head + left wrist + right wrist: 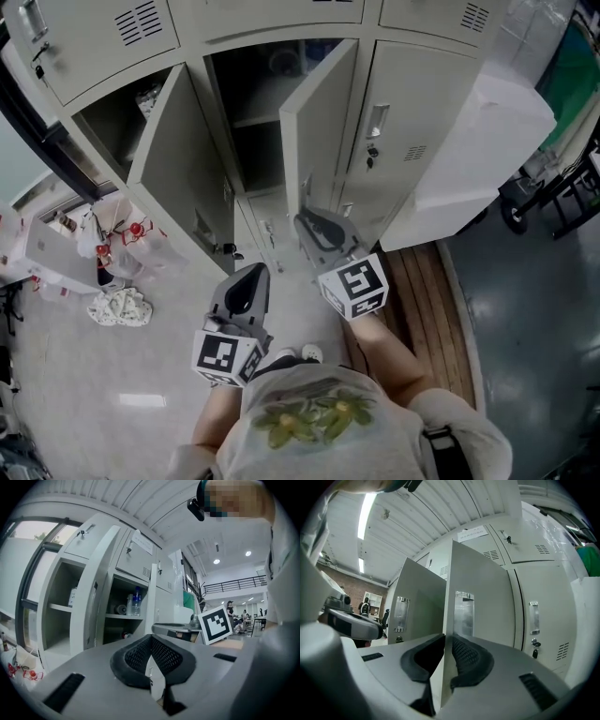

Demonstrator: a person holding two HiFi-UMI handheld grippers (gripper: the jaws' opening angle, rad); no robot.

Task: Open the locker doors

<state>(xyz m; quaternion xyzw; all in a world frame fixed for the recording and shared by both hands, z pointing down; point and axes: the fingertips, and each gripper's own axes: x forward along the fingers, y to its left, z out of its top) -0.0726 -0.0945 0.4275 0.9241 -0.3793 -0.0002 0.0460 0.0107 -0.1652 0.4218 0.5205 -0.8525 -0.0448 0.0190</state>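
Two lower locker doors stand swung out from the bank: the left door (173, 159) and the middle door (319, 122), both plain pale grey sheet metal, each with a bright recessed handle plate on its outer face. Item in hand: the middle door, hinged on its right side, its free edge turned toward the person. That edge runs upright, and in the right gripper view it passes straight between the jaws of the right gripper (446, 641), which are drawn narrow and clamp the sheet, one pad on each face, low on the door. The door lies directly ahead of this gripper, long axis vertical, panel extending away to the right. The right hand is therefore the nearer and the working one. The left gripper (248, 277) hangs just beside it, nearer the person, pads pressed together on nothing, apart from both doors. Judged next move: draw the edge in an arc about the right-hand hinge, toward the right door (403, 131), which is closed with a key in its lock. Upper doors (122, 28) also closed. Contents visible: bottle (136, 599) on the middle locker's shelf (124, 617).
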